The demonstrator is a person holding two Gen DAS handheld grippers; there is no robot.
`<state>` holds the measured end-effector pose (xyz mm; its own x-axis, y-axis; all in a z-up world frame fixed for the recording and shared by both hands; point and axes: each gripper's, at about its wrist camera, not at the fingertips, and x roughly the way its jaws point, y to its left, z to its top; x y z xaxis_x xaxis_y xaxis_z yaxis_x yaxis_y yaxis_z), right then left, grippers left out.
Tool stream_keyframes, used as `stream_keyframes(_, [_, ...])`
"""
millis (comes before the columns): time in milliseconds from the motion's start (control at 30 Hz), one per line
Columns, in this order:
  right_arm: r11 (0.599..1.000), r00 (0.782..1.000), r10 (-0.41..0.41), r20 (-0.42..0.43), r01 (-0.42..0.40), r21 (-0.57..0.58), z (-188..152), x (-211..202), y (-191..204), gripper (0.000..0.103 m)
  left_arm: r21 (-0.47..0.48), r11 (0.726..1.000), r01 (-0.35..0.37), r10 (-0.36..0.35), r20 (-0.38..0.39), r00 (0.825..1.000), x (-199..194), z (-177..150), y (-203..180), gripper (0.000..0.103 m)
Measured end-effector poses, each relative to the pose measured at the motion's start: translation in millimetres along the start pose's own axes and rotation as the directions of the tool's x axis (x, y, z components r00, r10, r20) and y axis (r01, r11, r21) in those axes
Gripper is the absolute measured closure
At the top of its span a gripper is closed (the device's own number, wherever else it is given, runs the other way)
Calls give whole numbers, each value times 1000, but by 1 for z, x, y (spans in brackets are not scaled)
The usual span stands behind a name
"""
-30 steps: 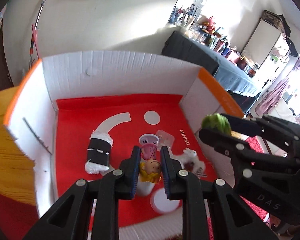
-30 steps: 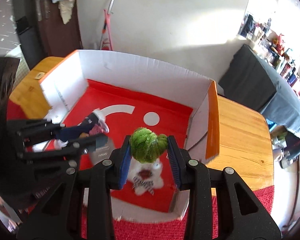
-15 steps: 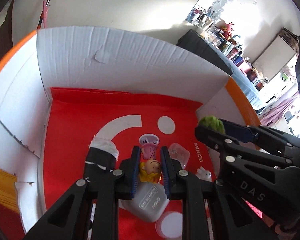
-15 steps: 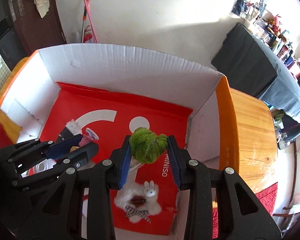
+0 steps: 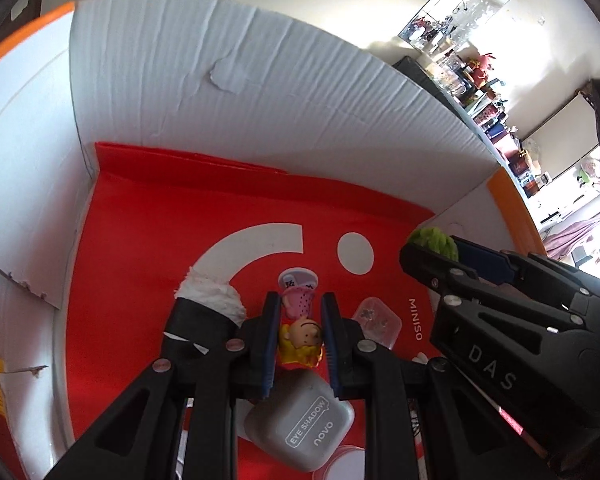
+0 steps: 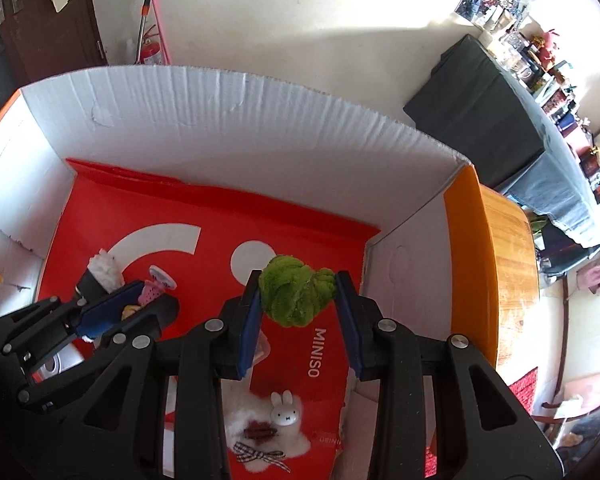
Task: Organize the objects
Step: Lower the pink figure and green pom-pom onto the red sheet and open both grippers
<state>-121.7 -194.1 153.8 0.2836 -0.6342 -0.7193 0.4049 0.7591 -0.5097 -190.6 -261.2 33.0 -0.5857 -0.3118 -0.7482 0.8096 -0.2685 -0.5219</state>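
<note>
My left gripper (image 5: pixel 300 322) is shut on a small doll figure (image 5: pixel 300 334) with a yellow dress and pink hat, held over the red floor of the open cardboard box (image 5: pixel 240 100). My right gripper (image 6: pixel 298 304) is shut on a fuzzy green ball (image 6: pixel 296 296), held above the box floor near its right wall (image 6: pixel 404 248). The right gripper also shows in the left wrist view (image 5: pixel 432 248), and the left gripper shows in the right wrist view (image 6: pixel 140 300).
On the red box floor lie a black-and-white fuzzy roll (image 5: pixel 208 308), a grey eye-shadow case (image 5: pixel 300 428), a clear plastic lid (image 5: pixel 376 320) and a white fluffy bunny clip (image 6: pixel 272 428). A wooden table (image 6: pixel 508 264) lies right of the box.
Both grippers have moved forward and lower into the box, still holding their objects. The box walls look closer and the grey case has come into view under the left gripper.
</note>
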Motion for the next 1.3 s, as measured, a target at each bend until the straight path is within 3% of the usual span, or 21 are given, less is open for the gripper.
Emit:
stream_keyframes(233, [999,1000,26,-3,-26,34,2,-4,2,69,-2,1000,-3,3,-9,1000,1,-4,-2,82])
stream_keyframes(633, [971,983,154,-102,-132,198,0,23,-15,68,-6,999,-32,32,-2,999,-2,-7,-1,82])
stream_keyframes(867, [963,973,174,-152,-135,235,-10,37,-17,68,20,998,-64,63,10,998,-2,-9,-4,82])
stream_keyframes(1300, [957,971,178,-162,-133,256,-20,39,-25,67,52,994,-101,100,18,995,-3,-7,-12,82])
